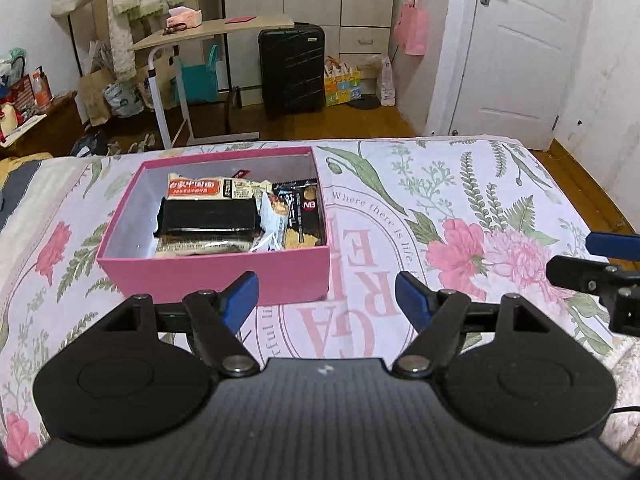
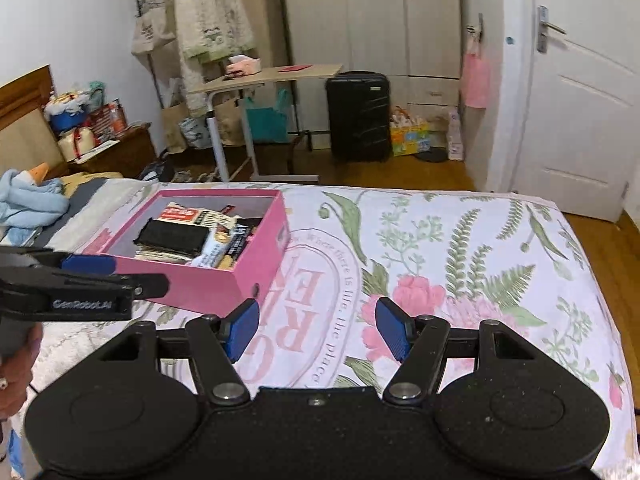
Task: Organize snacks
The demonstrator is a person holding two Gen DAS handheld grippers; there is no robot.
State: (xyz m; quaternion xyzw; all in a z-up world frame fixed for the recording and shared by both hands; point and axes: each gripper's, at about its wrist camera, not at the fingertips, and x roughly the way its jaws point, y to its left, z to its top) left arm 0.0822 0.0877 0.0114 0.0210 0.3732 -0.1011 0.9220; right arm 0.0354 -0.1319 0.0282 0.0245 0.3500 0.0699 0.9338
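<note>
Left wrist view: snack packets (image 1: 236, 212) are seen packed in the pink box (image 1: 216, 272) near the bedspread's (image 1: 480, 184) far edge, none left loose, so task judged near done; left gripper (image 1: 326, 300) and right gripper (image 2: 316, 330) are held apart, empty.

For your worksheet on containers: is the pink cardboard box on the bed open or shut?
Open. The pink cardboard box has no lid on, so the snack packets inside show from above.
</note>
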